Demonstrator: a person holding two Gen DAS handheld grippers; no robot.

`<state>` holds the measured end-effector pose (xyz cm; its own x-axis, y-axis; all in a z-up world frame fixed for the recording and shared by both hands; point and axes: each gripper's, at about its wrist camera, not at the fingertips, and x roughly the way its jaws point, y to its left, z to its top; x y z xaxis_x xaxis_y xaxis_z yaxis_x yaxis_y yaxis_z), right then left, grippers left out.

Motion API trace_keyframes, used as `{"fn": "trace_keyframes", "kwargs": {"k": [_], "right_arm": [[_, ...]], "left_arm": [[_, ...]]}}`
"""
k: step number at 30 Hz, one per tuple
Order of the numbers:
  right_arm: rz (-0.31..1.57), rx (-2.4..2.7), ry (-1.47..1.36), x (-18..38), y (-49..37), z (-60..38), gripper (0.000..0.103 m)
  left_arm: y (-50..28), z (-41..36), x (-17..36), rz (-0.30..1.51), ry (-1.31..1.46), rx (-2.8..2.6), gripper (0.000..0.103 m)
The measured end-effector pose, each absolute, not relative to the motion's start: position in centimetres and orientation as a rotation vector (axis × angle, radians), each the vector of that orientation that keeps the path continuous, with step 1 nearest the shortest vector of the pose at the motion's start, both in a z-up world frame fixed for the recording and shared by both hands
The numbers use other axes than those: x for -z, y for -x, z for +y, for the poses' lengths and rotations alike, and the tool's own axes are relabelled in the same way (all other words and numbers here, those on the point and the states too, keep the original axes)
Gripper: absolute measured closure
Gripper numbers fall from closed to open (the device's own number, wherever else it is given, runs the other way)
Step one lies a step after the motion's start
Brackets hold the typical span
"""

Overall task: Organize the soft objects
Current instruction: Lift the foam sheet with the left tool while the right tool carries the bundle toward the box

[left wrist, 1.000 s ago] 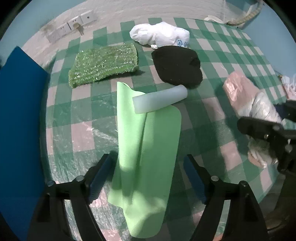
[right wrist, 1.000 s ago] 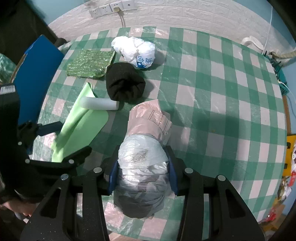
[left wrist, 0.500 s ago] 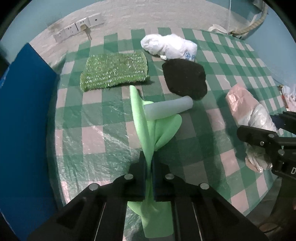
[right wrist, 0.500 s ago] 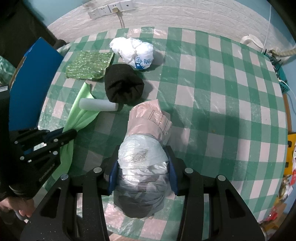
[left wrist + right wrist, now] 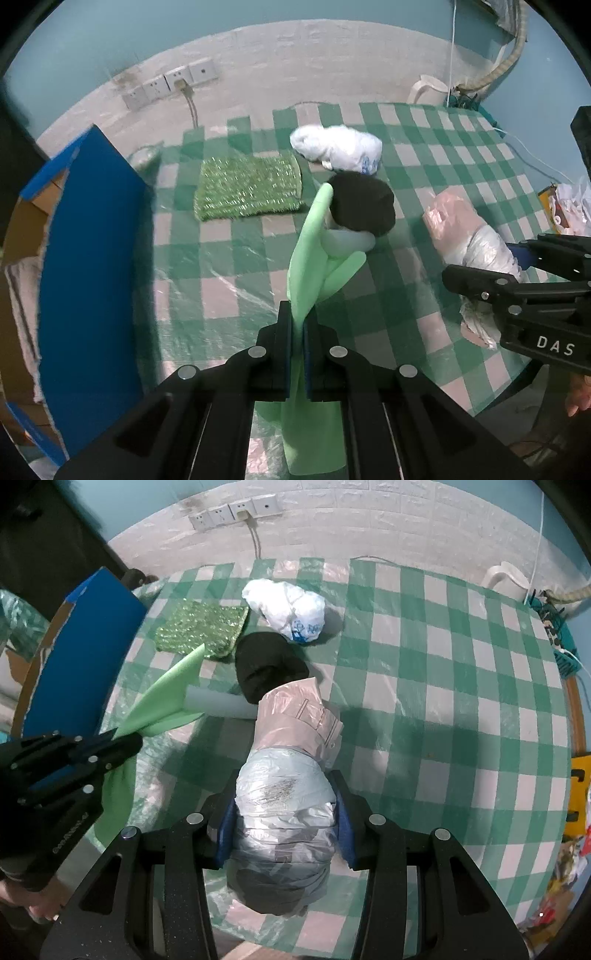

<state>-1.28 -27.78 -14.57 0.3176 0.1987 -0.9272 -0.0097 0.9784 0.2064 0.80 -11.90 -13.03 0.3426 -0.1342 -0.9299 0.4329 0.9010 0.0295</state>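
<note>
Your left gripper has its jaws pressed together on the light green foam sheet, which stands pinched into a fold between the fingers: one end hangs below the gripper over the table's near edge, the other rises up and away toward the middle of the table. A white foam roll lies across the sheet's far part, and the sheet bends up around it. Just behind the roll sits a black soft bundle, touching or nearly touching the roll. Beyond that lies a crumpled white plastic bag with blue print, and to its left a flat green glittery pad. Your right gripper is closed partway around the grey end of a plastic-wrapped bundle, with a blue pad against each side of it; the bundle's pink end points away from you, toward the black bundle, and the whole thing appears to rest on the table. Everything lies on a table covered with a green-and-white checked cloth under clear plastic film. At the table's left edge stands a blue cardboard box with an open flap. On the wall behind are white sockets with a cable plugged in.
</note>
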Motion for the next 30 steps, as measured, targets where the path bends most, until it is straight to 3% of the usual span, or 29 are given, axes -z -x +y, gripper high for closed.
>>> {"fn": "trace_keyframes", "kwargs": {"k": [30], "right_arm": [[1.09,-0.22,-0.152,6.0,0.3,-23.5,0.059]], "left_arm": [[-1.3,-6.0,4.2,0.993,-0.203,0.259,0.098]]}}
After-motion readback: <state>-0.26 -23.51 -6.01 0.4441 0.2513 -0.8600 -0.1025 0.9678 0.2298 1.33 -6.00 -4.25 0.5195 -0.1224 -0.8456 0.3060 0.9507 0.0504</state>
